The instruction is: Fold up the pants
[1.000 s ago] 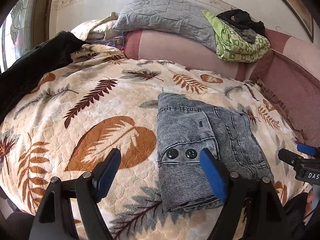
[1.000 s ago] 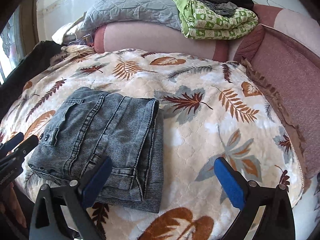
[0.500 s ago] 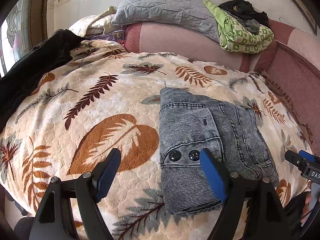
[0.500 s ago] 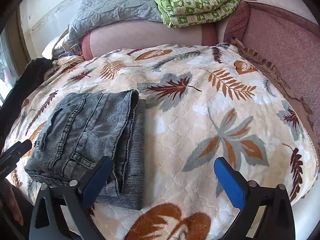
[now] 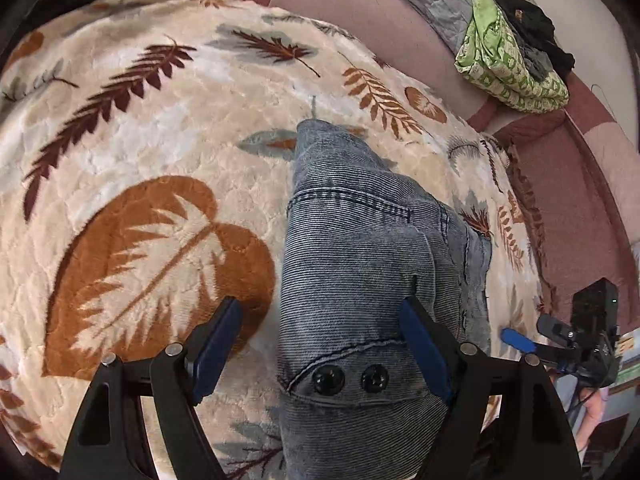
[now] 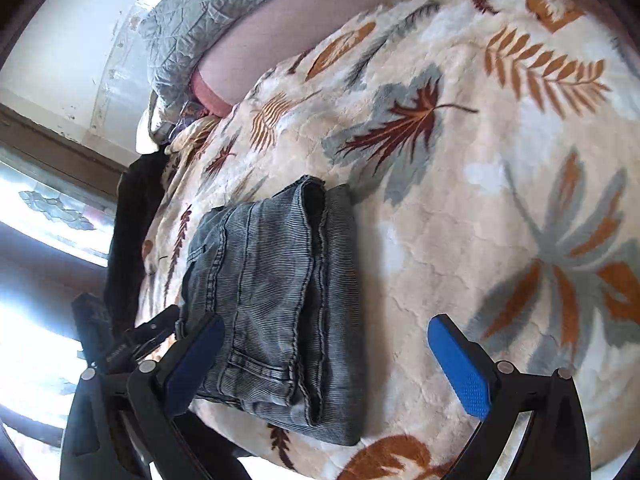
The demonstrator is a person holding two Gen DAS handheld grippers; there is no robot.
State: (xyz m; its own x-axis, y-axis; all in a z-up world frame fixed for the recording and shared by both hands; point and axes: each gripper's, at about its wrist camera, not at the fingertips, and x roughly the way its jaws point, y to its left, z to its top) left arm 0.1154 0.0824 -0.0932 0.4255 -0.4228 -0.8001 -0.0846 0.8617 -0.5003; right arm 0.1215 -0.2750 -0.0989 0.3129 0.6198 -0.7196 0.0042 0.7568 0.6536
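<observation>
Left wrist view: my left gripper (image 5: 320,346) tips down closer over folded jeans (image 5: 372,264) on leaf blanket (image 5: 140,160), jaws wide, empty, straddling buttoned waistband.
Right wrist view: my right gripper (image 6: 326,364) rolls, dips; jaws wide, holding nothing. Fold looks finished.

A home bedroom: blanketed bed (image 5: 132,128), pillow (image 6: 208,12), piled bedding (image 5: 508,76).

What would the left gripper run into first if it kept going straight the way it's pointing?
Most likely the folded jeans. The left gripper is open and angled down, with the two-button waistband end lying between its fingers. How far above the fabric it is can't be judged, but nothing else seems to lie in that line.
</observation>
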